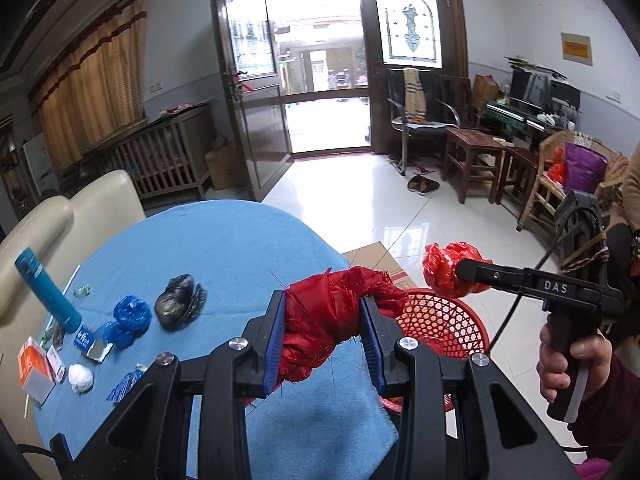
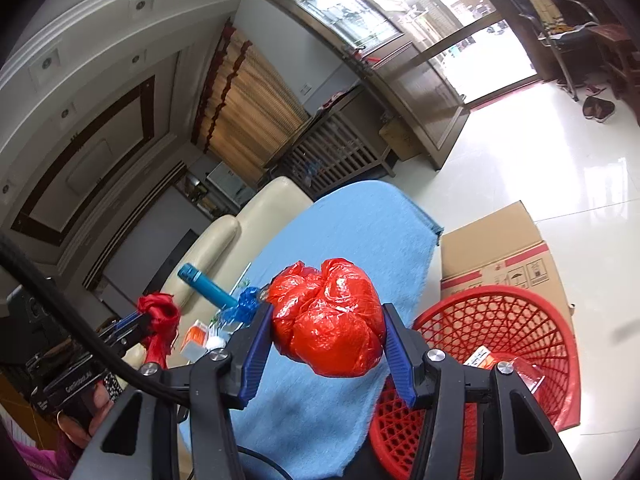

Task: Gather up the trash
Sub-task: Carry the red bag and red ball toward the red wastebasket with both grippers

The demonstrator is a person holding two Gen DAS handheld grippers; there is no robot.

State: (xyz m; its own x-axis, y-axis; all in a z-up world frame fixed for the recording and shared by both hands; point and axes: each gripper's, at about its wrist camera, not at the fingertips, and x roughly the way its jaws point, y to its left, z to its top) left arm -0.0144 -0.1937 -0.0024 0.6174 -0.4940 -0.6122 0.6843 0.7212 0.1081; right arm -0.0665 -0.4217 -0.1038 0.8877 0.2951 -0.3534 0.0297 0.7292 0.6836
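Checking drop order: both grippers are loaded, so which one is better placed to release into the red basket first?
Right. Its gripper, shut on the red plastic wad, hangs by the red basket rim; the left gripper, holding red cloth, sits over the table.

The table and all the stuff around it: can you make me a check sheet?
Surface: table under a blue cloth.
Job's things: red rag, red bag, red basket with scraps inside.
Clutter: blue bag, black bag, white wad, teal flask, small boxes.
Grippers: left hand-held gripper shut on rag; right hand-held gripper shut on red bag.
Cables: black cable.
Surroundings: cardboard box, sofa, chairs, open door.
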